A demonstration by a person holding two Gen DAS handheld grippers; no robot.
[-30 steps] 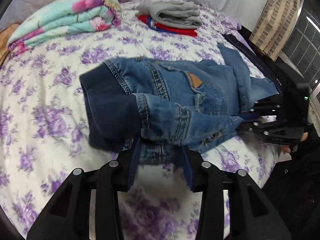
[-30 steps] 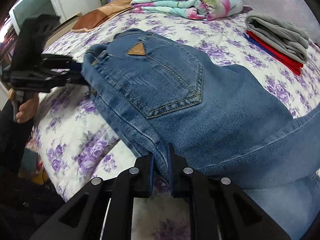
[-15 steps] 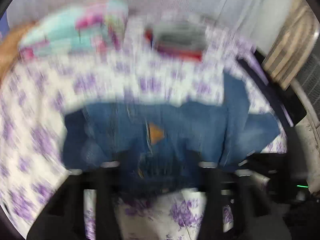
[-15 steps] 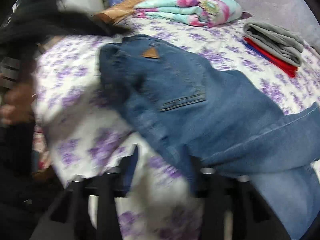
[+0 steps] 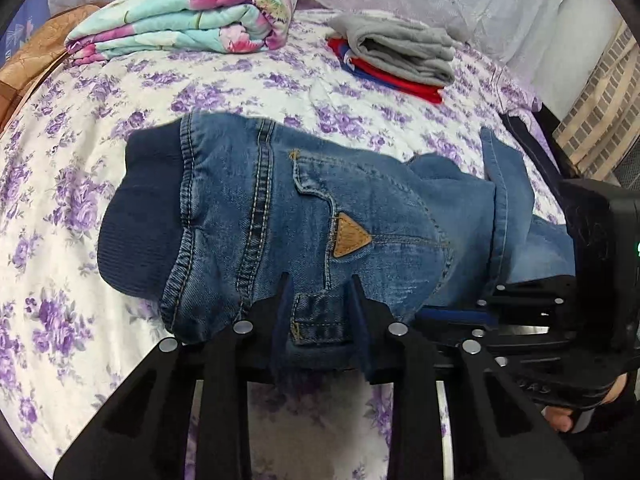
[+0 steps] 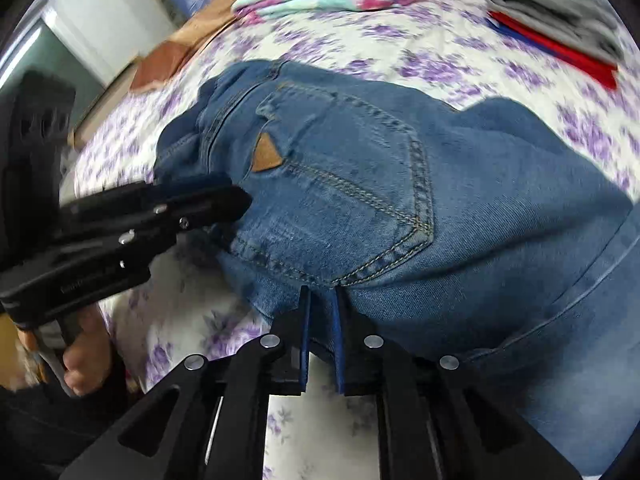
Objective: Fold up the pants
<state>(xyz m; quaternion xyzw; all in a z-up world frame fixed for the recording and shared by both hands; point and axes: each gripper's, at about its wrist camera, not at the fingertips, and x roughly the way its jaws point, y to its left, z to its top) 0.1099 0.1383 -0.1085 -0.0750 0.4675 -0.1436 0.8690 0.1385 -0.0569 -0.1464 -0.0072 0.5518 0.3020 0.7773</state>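
a pair of blue denim pants [image 5: 280,216] with a dark ribbed waistband and a tan triangular patch is lying folded on the near part of a bed covered with a white sheet with purple flowers [image 5: 248,88]. the waistband end is turned to the left, and the legs are spread to the right, as seen in the left wrist view.

the left gripper [image 5: 318,312] is clamped on the near edge of the pants, at the waist part below the back pocket; denim is seen pressed between its blue pads. the right gripper [image 6: 320,312] has just been closing, and a fold of the denim below the back pocket is pinched between its narrow jaws. in the right wrist view the left gripper is seen from the side, biting the waist part just left of the tan patch, with a hand below it.

at the far side of the bed a folded turquoise blanket with pink flowers [image 5: 188,20] is placed on the left. a folded grey garment [image 5: 400,50] is lying on a red and blue one [image 5: 404,86] at the far right, well apart from the pants. a brown cushion [image 6: 180,48] is seen at the far left edge of the bed.
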